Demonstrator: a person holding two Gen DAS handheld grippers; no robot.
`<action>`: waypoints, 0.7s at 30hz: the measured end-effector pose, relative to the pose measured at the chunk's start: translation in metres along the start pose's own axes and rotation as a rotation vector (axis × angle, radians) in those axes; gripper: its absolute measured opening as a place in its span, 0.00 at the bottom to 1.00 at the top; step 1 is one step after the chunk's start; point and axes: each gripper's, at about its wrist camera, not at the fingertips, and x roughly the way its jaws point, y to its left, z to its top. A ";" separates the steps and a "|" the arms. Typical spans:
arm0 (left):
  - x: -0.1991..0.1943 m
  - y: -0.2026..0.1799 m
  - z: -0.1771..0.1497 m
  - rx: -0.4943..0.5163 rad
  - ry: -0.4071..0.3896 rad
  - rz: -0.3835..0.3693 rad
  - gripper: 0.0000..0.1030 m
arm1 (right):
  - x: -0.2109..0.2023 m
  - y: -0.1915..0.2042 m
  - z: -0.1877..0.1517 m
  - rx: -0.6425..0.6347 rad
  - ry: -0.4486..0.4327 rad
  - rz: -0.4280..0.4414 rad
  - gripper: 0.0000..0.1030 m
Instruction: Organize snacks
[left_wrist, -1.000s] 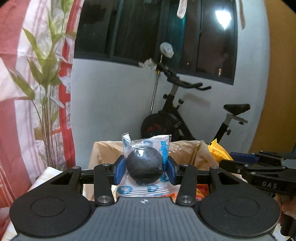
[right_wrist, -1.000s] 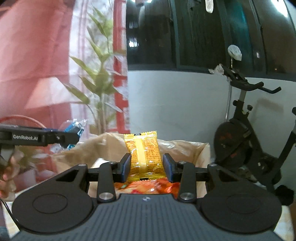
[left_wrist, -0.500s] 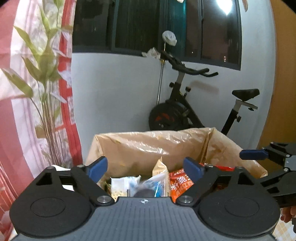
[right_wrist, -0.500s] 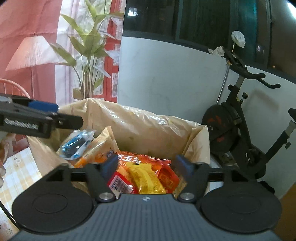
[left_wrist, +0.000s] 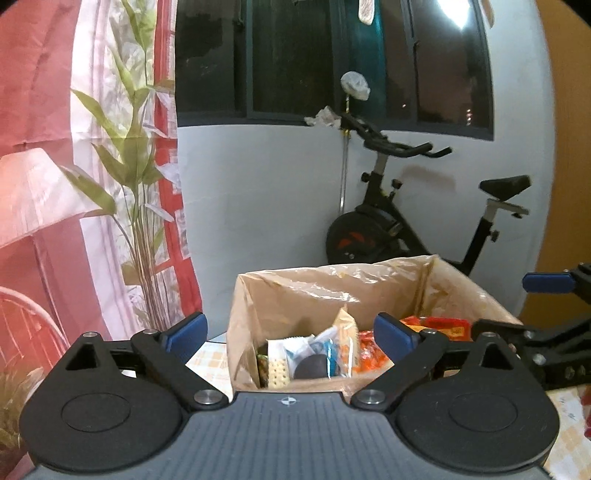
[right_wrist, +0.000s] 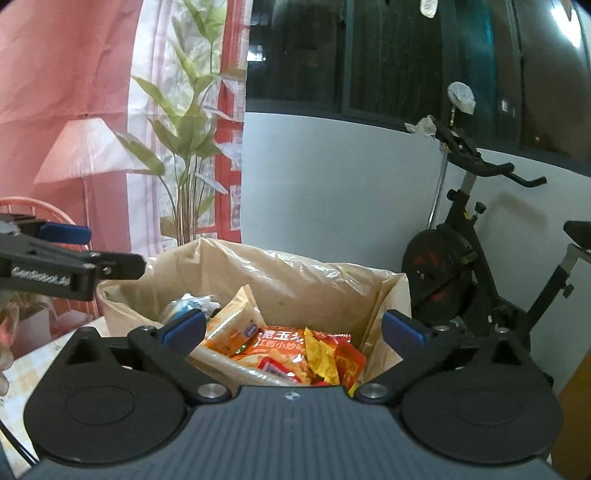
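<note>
One yellow packet (right_wrist: 320, 356) among red bags, right wrist view only.

A crinkled, glossy tan plastic liner (right_wrist: 295, 273) covers the box's walls. Inside the liner lie shiny foil-like snack packets: an orange-red printed pack (right_wrist: 280, 350), a yellow wrapper (right_wrist: 321, 358) on it, and a clear plastic packet holding a dark, matt round cake (left_wrist: 310, 365). Behind the liner, the white wall (left_wrist: 266, 206) looks smooth and matt.

left hand-held gripper (left_wrist: 291, 334), right hand-held gripper (right_wrist: 293, 330) (jaws opening, empty)
</note>
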 end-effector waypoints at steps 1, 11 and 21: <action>-0.008 0.002 -0.001 -0.005 -0.002 -0.003 0.95 | -0.005 0.002 0.000 0.012 -0.003 -0.015 1.00; -0.086 0.006 0.000 -0.008 -0.031 0.077 0.94 | -0.058 0.021 -0.001 0.091 -0.012 -0.024 1.00; -0.163 -0.005 0.002 -0.011 -0.117 0.153 0.94 | -0.119 0.044 0.002 0.113 -0.081 -0.016 1.00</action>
